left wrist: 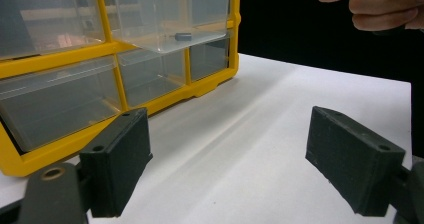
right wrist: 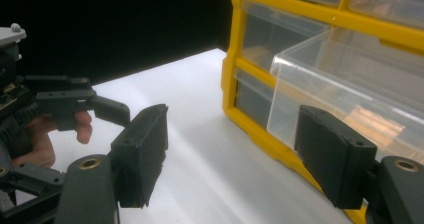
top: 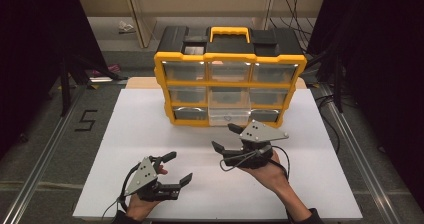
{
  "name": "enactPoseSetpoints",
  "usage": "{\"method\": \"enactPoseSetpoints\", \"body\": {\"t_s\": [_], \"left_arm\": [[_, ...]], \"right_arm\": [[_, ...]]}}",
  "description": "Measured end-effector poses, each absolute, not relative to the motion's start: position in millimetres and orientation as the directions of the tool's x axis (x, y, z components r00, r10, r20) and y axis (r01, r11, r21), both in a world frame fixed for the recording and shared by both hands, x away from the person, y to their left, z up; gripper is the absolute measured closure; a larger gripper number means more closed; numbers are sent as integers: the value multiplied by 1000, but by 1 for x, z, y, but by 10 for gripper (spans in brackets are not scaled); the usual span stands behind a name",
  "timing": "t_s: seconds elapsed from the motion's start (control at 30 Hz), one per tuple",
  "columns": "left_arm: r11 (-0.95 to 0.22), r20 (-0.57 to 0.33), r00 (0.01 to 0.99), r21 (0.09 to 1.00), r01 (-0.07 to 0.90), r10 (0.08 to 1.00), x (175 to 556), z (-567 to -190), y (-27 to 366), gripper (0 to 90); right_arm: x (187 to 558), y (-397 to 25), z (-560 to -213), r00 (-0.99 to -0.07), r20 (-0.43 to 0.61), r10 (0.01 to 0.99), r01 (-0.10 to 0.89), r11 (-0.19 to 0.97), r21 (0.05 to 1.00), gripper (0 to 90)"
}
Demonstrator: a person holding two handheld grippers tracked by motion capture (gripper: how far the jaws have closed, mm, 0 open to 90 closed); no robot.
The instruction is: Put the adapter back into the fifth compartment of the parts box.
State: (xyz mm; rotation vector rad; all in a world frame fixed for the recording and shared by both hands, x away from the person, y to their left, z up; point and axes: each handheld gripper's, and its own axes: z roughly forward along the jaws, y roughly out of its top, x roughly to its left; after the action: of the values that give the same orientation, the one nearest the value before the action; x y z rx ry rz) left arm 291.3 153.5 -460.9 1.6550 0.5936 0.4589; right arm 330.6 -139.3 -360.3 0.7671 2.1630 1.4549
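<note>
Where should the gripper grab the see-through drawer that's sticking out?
Probably the drawer's front lip, coming from the front. It sticks out past the yellow frame, so that edge is free for the open right gripper nearby.

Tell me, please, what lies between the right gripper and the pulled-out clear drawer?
Nothing. In the high view, bare white table separates the right gripper from the clear drawer of the yellow organizer.

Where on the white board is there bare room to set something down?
Bare patches: left of the yellow organizer, toward the table edge, and right of the right gripper. Crowded: the strip between the pulled-out drawer and the right gripper, and around the left gripper.
</note>
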Motion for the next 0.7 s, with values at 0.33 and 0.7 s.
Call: {"method": "enactPoseSetpoints", "body": {"t_s": [0.33,0.7], "left_arm": [[-111,-31,789,986,125,613,291,-461,153,176],[-111,-32,789,986,126,614,291,-461,154,176]], "right_arm": [[324,-146,-370,-762,-20,648,211,277,937,303],[321,-151,-378,-761,-10,649,211,262,942,303]]}}
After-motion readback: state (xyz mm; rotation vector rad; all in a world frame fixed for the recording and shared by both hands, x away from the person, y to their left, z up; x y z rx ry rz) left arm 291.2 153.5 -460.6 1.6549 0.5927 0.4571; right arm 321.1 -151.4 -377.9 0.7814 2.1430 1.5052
